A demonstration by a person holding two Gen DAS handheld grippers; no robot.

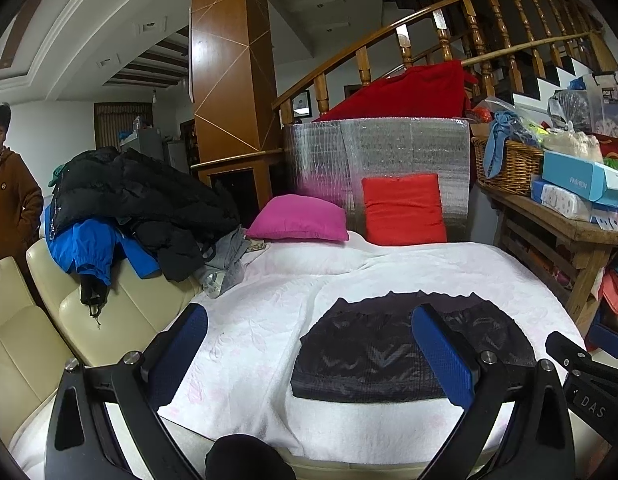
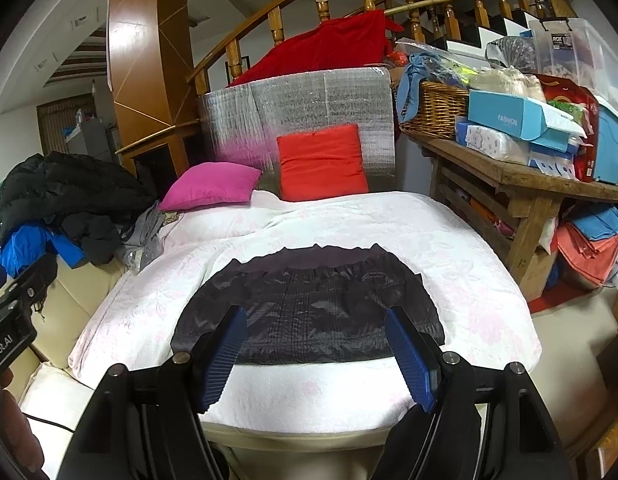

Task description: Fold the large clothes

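**Op:** I have both claws hovering above the near edge of the white quilt (image 2: 449,240). The left gripper (image 1: 309,344) is spread wide with nothing between its blue pads; the right gripper (image 2: 315,354) is spread too, and holds nothing.

**Spotter:** Where's the garment?

**Op:** The dark skirt (image 2: 309,304) lies flat in the middle of the quilt, gathered waistband on the far side, near hem straight. To me it looks already doubled into a neat block, so I judge this piece is at or near its last fold.

**Spotter:** Next?

**Op:** Either one more fold, pinching the two near corners together and carrying them toward the waistband, or fetching from the coat pile (image 1: 141,200) on the sofa at left.

**Spotter:** Any lettering?

**Op:** "FASHION" on the blue box (image 2: 513,118), "ROX" on the clear bin (image 2: 581,46), "DAS" on the neighbouring rig in the left view, "Robot.AI" in the right view.
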